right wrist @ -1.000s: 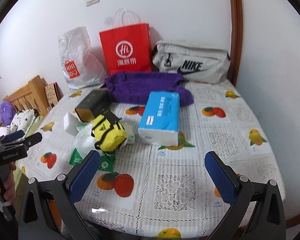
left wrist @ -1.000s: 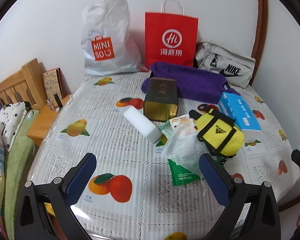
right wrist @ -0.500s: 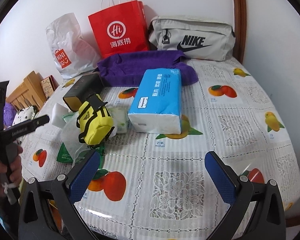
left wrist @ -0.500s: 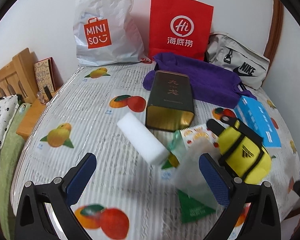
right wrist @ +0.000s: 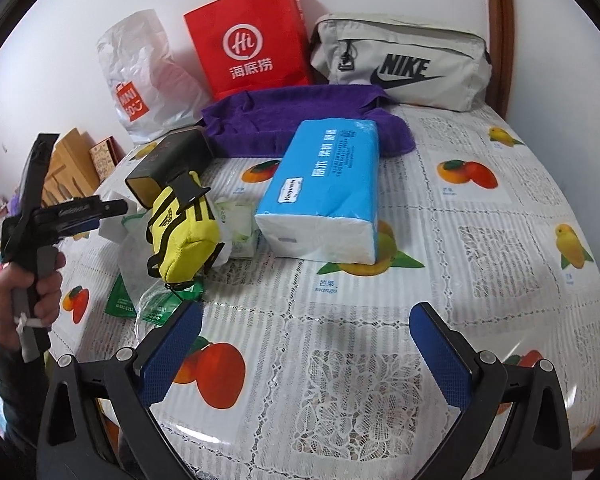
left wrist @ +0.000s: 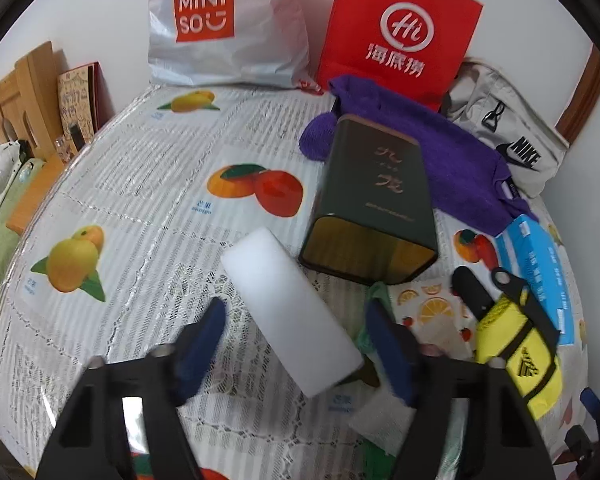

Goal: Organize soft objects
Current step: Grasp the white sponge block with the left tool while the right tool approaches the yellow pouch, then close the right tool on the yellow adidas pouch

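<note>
Left claw [left wrist: 296, 340]: we see its jaws closing around the white rectangular foam block [left wrist: 290, 312], pads not yet touching.
Right claw [right wrist: 306, 354]: wide open, empty, above the fruit-print surface [right wrist: 480, 240].
Block: lying beside the dark green tin [left wrist: 374, 204].

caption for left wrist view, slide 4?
Left tongs closing around the white foam block beside the dark tin.

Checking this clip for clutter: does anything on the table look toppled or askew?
Yes. The dark green tin lies tipped on its side beside the white foam block, and crumpled plastic bags spread under the yellow pouch.
</note>
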Demonstrator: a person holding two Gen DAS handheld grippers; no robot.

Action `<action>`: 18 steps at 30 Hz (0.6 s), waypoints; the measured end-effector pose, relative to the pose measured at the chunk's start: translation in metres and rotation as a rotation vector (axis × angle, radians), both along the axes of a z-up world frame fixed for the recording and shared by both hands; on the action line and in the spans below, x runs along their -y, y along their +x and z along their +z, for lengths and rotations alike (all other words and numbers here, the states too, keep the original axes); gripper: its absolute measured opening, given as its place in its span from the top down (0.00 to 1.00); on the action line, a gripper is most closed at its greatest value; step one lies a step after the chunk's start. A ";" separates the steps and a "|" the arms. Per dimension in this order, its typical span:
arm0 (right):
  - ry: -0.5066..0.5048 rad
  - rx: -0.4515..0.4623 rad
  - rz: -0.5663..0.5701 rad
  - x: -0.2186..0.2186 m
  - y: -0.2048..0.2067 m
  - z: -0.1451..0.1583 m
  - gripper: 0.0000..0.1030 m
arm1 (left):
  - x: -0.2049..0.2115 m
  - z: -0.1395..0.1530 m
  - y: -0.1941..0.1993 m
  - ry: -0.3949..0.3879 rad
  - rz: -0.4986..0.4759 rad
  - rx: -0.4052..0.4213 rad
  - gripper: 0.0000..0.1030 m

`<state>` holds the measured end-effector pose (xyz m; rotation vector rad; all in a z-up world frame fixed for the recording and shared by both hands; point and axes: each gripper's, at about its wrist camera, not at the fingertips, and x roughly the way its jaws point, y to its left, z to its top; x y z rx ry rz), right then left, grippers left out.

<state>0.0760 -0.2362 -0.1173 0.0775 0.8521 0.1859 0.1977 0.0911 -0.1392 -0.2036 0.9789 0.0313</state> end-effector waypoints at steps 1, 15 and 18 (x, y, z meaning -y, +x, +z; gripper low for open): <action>-0.001 0.000 0.006 -0.002 0.001 0.000 0.00 | 0.000 -0.001 0.000 0.001 -0.006 -0.003 0.56; -0.005 0.105 0.153 -0.048 0.026 0.020 0.01 | -0.010 0.018 -0.026 0.054 -0.016 0.050 0.57; -0.004 0.142 0.196 -0.059 0.042 0.023 0.03 | -0.012 0.015 -0.029 0.008 -0.023 0.045 0.57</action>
